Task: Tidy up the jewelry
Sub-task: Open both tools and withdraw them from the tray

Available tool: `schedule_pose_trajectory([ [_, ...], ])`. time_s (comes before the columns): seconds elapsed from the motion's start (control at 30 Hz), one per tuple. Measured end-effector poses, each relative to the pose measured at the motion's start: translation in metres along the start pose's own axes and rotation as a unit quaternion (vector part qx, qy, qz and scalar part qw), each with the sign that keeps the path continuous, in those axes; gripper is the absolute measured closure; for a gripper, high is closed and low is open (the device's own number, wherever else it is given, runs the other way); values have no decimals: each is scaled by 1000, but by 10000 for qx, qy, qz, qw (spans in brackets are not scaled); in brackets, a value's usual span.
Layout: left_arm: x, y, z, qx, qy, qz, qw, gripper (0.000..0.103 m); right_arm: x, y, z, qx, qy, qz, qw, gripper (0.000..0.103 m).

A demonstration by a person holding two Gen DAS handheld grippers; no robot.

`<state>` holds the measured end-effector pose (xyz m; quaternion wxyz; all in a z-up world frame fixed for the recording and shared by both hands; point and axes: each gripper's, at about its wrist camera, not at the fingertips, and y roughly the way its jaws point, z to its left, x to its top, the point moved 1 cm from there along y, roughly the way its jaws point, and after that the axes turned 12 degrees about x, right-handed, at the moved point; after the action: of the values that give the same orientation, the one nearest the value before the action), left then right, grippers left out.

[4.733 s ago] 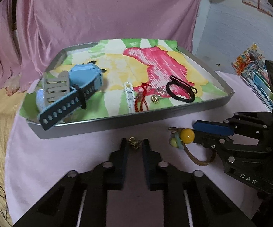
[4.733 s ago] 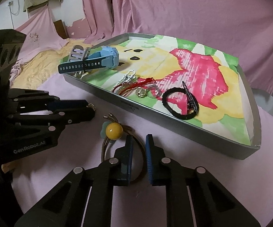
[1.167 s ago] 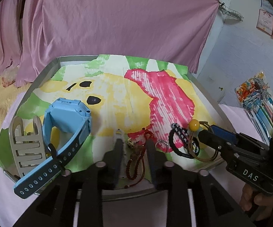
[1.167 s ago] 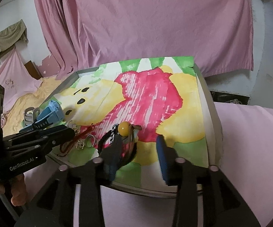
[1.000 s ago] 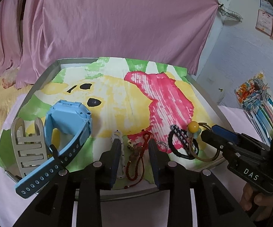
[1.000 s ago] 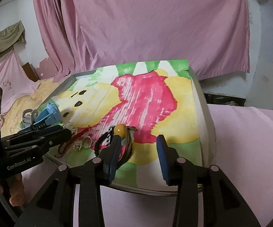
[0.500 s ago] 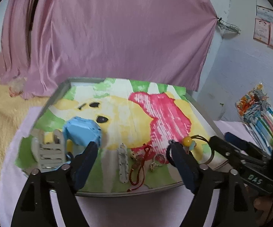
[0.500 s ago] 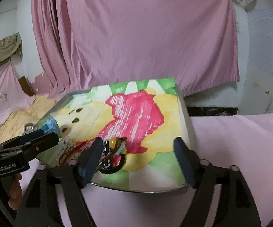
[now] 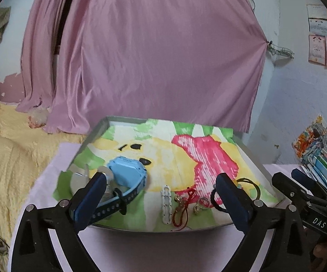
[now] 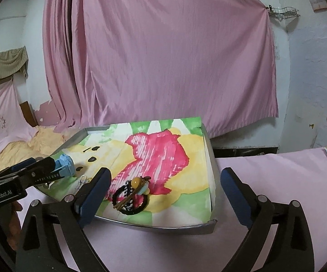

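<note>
Since a second ago, pulled back from the tray (image 9: 109,122) with left gripper (image 9: 161,201) jaws spread empty; watch (image 9: 127,174), white clip (image 9: 166,200), red cord (image 9: 183,206) and rings all inside its near edge. From the right wrist: right gripper (image 10: 165,195) jaws wide and empty, beaded hair tie (image 10: 136,189) on the black band (image 10: 129,200) in the tray's near corner, pink desk (image 10: 276,181) bare beside it. Nothing seen left outside, so likely finished.

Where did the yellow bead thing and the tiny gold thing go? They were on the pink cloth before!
Both went into the tray. The right gripper dropped the yellow-bead band onto the black hair tie; the left gripper dropped the gold charm beside the red cord. Both grippers opened and backed away. The blue watch stayed.
</note>
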<state>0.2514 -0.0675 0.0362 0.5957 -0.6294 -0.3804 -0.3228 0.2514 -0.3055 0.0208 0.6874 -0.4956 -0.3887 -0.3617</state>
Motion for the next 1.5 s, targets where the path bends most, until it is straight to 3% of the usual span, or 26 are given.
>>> schedule_pose_trajectory([
  [0.53, -9, -31, 6, 166, 105, -548, 9983, 2, -3, -25, 10, -58, -201, -373, 9991, 7],
  [1.17, -25, -69, 22, 272, 44, -725, 9970, 1, -14, -67, 35, -17, -391, -587, 9975, 7],
  [1.5, -46, -110, 35, 382, 57, -860, 9955, 1, -32, -101, 49, 66, -427, -660, 9969, 7],
])
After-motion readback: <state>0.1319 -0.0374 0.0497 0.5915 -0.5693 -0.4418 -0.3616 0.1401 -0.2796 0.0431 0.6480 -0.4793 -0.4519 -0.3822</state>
